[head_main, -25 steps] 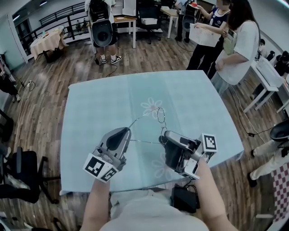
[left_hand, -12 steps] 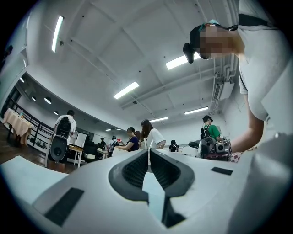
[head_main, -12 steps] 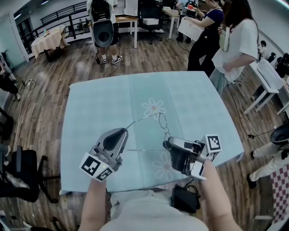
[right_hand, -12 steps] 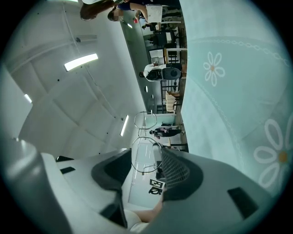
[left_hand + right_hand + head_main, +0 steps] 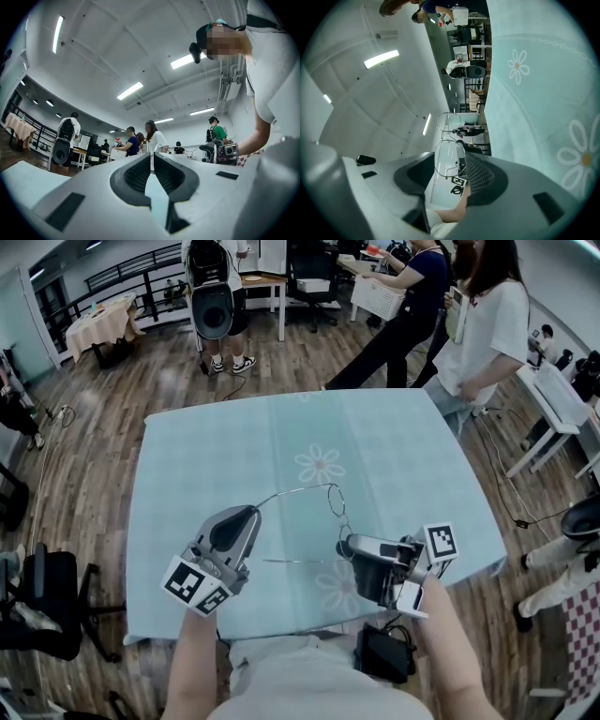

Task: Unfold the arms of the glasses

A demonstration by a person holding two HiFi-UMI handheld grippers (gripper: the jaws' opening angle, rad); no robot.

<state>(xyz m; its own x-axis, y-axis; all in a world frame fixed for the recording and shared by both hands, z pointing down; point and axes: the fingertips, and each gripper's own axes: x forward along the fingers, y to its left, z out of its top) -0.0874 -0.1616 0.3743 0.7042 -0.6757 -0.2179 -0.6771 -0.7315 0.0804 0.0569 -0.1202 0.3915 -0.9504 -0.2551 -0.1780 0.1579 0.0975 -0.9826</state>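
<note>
Your left gripper [image 5: 246,514] pinches the arm [image 5: 291,490], right gripper [image 5: 345,545] clamps the glasses [image 5: 335,498]; overswing and you may bend the hinge.

The glasses [image 5: 450,157] are thin, shiny metal wire with clear, smooth lenses. The cloth [image 5: 206,456] looks soft and matt, pale blue-green with printed flowers. The floor [image 5: 94,399] is brown wood planks with a little shine. The left gripper [image 5: 255,510] and right gripper [image 5: 345,545] are smooth grey plastic, a bit glossy. Their black pads [image 5: 480,171] look bumpy and dull.
</note>
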